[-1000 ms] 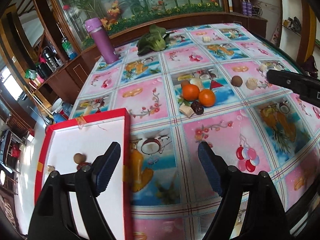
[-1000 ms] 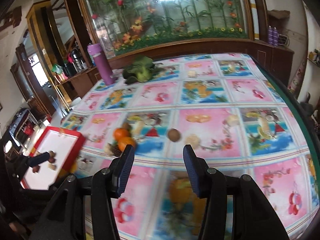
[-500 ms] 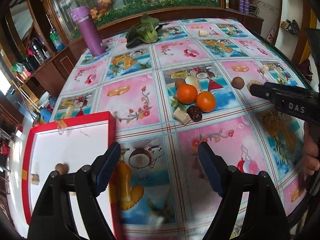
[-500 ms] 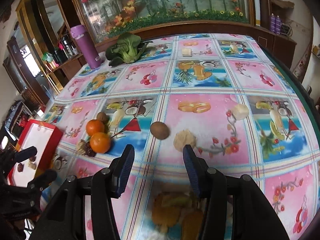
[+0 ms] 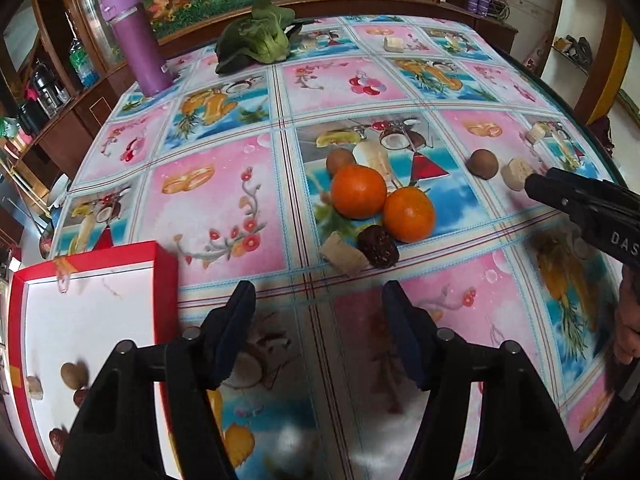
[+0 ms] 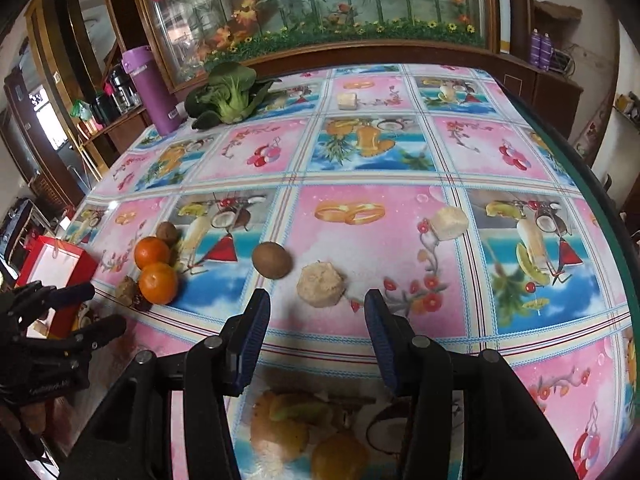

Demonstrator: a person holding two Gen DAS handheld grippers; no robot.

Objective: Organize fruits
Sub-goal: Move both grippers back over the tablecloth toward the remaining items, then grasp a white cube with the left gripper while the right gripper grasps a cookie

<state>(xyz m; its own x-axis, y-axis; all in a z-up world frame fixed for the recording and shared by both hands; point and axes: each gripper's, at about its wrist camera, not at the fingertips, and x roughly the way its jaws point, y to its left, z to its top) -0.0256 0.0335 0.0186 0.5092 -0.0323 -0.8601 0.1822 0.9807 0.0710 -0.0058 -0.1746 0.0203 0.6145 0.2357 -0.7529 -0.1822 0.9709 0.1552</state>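
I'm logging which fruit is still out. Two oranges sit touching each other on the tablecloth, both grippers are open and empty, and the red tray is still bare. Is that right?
Not quite: the red tray is not bare. The left wrist view shows a few small pieces already lying in it near its left side. The rest holds: the two oranges touch on the tablecloth, and the left gripper and right gripper are open and empty.
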